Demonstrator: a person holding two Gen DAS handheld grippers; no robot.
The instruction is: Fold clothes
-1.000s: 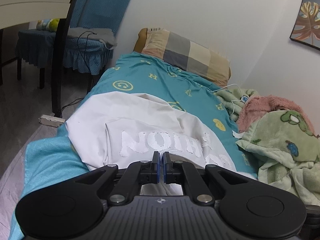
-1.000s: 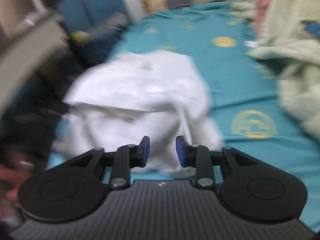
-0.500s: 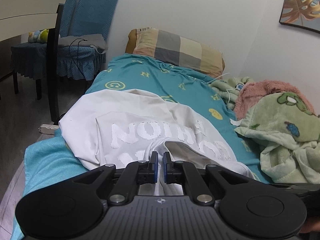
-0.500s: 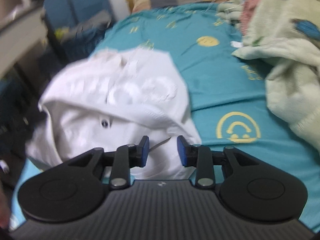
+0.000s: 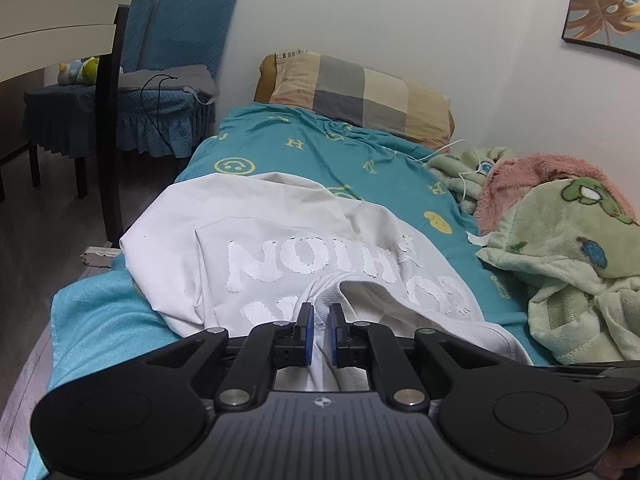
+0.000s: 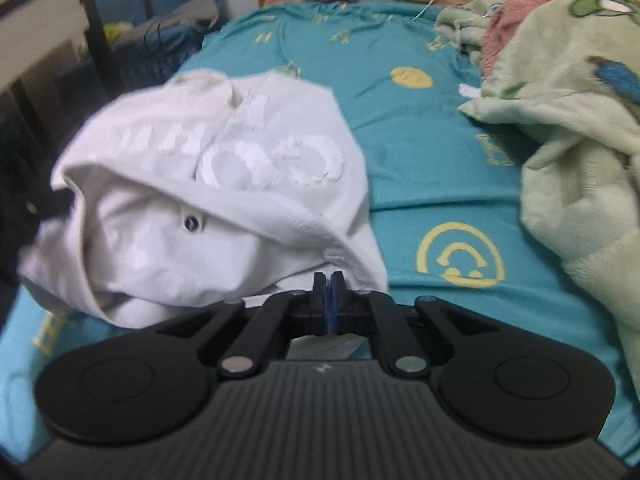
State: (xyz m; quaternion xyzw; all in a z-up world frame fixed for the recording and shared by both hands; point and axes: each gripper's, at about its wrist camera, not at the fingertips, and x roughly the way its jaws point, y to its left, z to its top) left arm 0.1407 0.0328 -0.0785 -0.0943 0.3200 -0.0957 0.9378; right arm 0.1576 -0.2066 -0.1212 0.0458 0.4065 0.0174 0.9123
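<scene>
A white sweatshirt with raised white letters lies crumpled on the teal bed sheet. My left gripper is shut on a ribbed edge of the sweatshirt at its near side, with cloth between the blue pads. In the right wrist view the same sweatshirt lies left of centre, its hem folded over. My right gripper is shut on the sweatshirt's near right edge, the jaws pressed together.
A plaid pillow lies at the head of the bed. Green and pink fleece blankets are heaped on the right, with a white cable. Blue-covered chairs and a table stand left of the bed.
My right gripper was open above the sweatshirt and has closed on its near edge. My left gripper has stayed shut on the cloth and pulled it a little, showing more of the lettering.
</scene>
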